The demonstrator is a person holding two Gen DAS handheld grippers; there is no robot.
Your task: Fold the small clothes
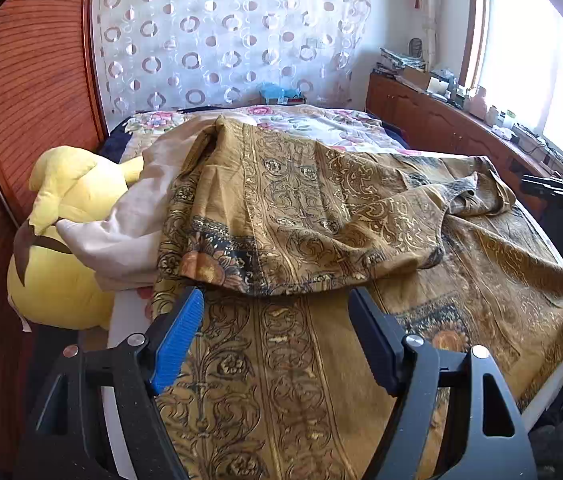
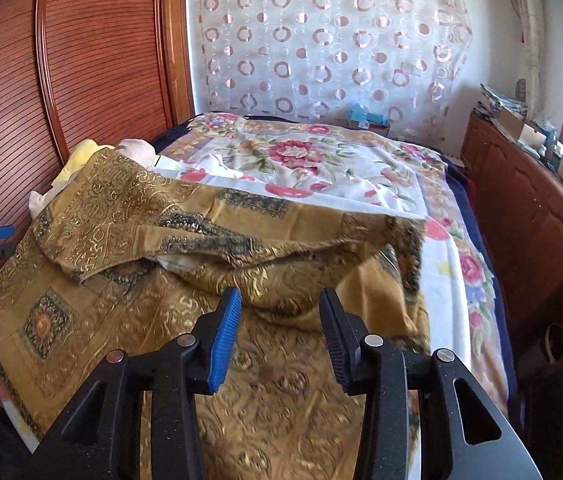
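Both claws gape empty: left claw (image 1: 277, 296) and right claw (image 2: 280, 298) just short of the rumpled, gold-scrolled garment (image 1: 321, 216).

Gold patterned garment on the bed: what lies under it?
Under the gold patterned garment show a floral bedspread, a cream cloth and a yellow plush toy. Anything beneath its middle is covered.
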